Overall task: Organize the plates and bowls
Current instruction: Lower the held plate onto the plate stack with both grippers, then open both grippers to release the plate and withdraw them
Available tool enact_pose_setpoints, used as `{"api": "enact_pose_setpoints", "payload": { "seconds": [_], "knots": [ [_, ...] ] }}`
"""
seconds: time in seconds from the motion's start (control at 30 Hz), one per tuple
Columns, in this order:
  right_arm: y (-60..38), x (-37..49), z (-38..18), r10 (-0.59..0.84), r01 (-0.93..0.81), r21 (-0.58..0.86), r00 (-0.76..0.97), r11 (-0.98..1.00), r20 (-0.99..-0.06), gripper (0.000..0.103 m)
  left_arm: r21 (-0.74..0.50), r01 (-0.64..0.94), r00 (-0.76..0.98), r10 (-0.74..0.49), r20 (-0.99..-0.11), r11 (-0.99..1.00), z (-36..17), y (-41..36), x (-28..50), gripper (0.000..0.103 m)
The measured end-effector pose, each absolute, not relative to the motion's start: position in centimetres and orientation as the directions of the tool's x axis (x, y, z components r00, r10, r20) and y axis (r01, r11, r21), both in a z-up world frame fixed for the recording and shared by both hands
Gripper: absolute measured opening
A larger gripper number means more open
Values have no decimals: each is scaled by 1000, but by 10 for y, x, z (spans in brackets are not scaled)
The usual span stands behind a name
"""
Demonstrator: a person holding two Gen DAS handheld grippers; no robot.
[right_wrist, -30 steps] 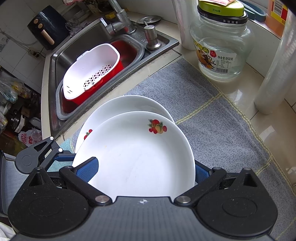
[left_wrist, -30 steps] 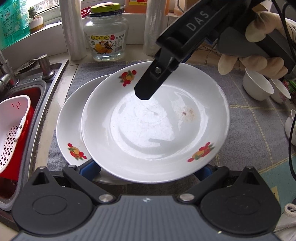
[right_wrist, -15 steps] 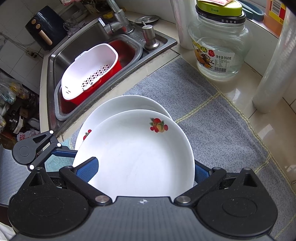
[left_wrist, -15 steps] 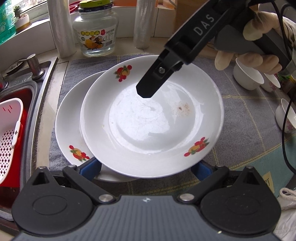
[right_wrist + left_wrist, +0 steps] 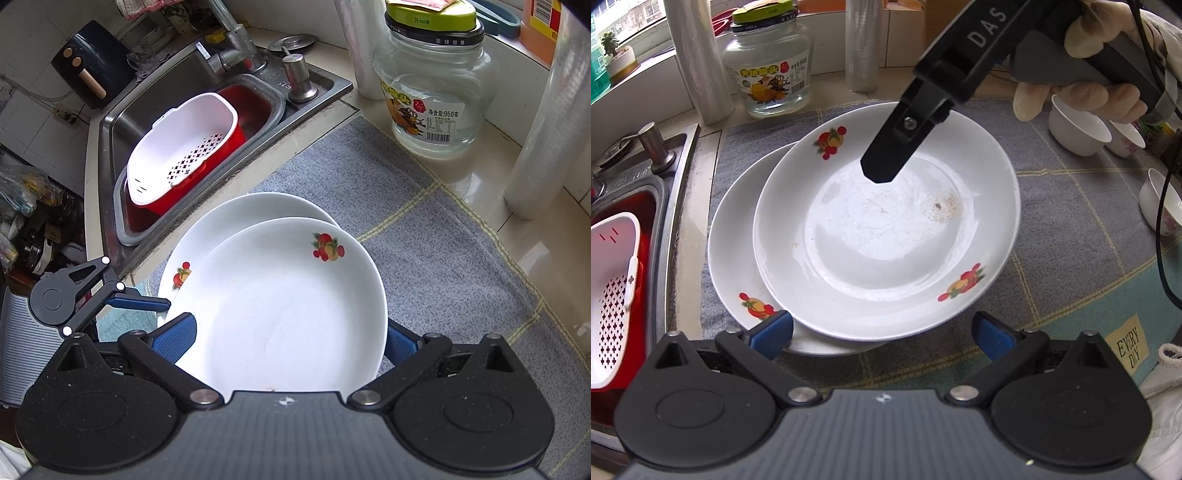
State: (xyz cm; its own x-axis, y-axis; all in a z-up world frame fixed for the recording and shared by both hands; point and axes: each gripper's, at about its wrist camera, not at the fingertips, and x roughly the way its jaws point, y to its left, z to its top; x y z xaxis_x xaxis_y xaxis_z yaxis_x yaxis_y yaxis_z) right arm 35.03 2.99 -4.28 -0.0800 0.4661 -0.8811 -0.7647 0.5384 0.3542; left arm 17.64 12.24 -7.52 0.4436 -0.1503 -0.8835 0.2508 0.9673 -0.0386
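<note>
Plates first: 2 white plates with fruit prints lie overlapped on the grey cloth that covers the tabletop. The upper plate (image 5: 886,229) sits on the lower plate (image 5: 733,254) and is offset from it, away from the sink, so a crescent of the lower plate shows on the sink side. A small brownish stain marks the well of the upper plate.

Over the upper plate's far rim hangs the right claw (image 5: 882,166), held by a gloved hand (image 5: 1100,85); only 1 black finger shows from the left wrist view. From the right wrist view, this claw's blue pads (image 5: 173,339) stand wide apart on either side of the upper plate's near edge, and whether they touch the rim I cannot tell.

The left claw (image 5: 882,334) is open too, with its blue pads (image 5: 772,332) spread at the near side of the plates; 1 pad is just beside the lower plate's rim. The right wrist view shows this claw (image 5: 147,303) at the sink side of the plates.

Beyond the plates, away from the sink, stand small white bowls (image 5: 1078,131) on the cloth (image 5: 1071,229). Behind the upper plate, against the wall, stands a glass jar (image 5: 768,62) with a green lid, flanked by 2 rolls of clear film (image 5: 701,66). The sink (image 5: 122,122) holds a white colander (image 5: 184,147) nested in a red tub.
</note>
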Motion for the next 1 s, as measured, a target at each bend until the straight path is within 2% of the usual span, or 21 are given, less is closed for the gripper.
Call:
{"api": "enact_pose_setpoints", "payload": {
  "seconds": [0.3, 0.77, 1.0],
  "knots": [
    [30, 349, -44, 461, -762, 351, -78, 545, -884, 103, -45, 252, 446, -158, -881, 967, -74, 123, 171, 102],
    [46, 335, -48, 373, -808, 243, -31, 536, -927, 103, -41, 227, 475, -147, -867, 973, -69, 127, 163, 102],
    [41, 328, -49, 392, -814, 234, -8, 532, -920, 103, -31, 226, 554, -155, -818, 974, -69, 123, 142, 102]
  ]
}}
